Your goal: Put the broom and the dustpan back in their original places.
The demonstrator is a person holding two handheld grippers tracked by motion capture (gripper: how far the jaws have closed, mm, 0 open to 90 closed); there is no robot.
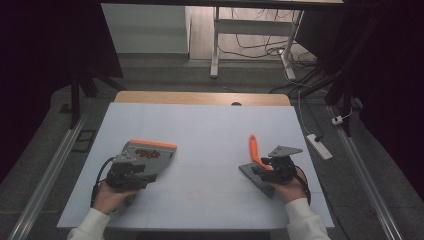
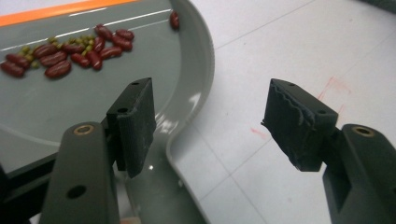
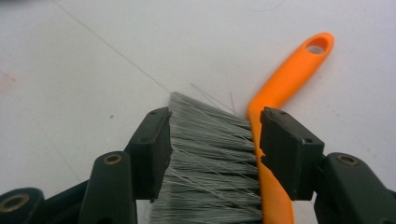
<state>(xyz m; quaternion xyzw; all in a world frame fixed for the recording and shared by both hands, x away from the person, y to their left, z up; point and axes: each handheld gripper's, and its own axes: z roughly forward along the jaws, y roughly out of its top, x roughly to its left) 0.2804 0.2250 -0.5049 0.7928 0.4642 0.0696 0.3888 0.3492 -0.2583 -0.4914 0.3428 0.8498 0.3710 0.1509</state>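
Observation:
A grey dustpan (image 1: 162,159) with an orange front edge lies at the left of the white table. Red kidney beans and small green beans (image 2: 70,49) are heaped in the dustpan (image 2: 70,107). My left gripper (image 1: 135,167) is at its near end and stands open (image 2: 210,100). One pad hangs over the pan, the other over the table, and the pan's rim and handle root run between them, untouched. At the right, my right gripper (image 1: 270,167) is shut (image 3: 212,135) on a brush, one pad against the grey bristles (image 3: 210,163), the other on the orange handle (image 3: 289,79).
Faint red marks (image 2: 331,86) stain the white tabletop (image 1: 200,125) between the two hands. A wooden strip (image 1: 200,97) edges the table's far side. A white power strip (image 1: 319,146) and cables lie on the floor to the right, and a desk frame stands behind.

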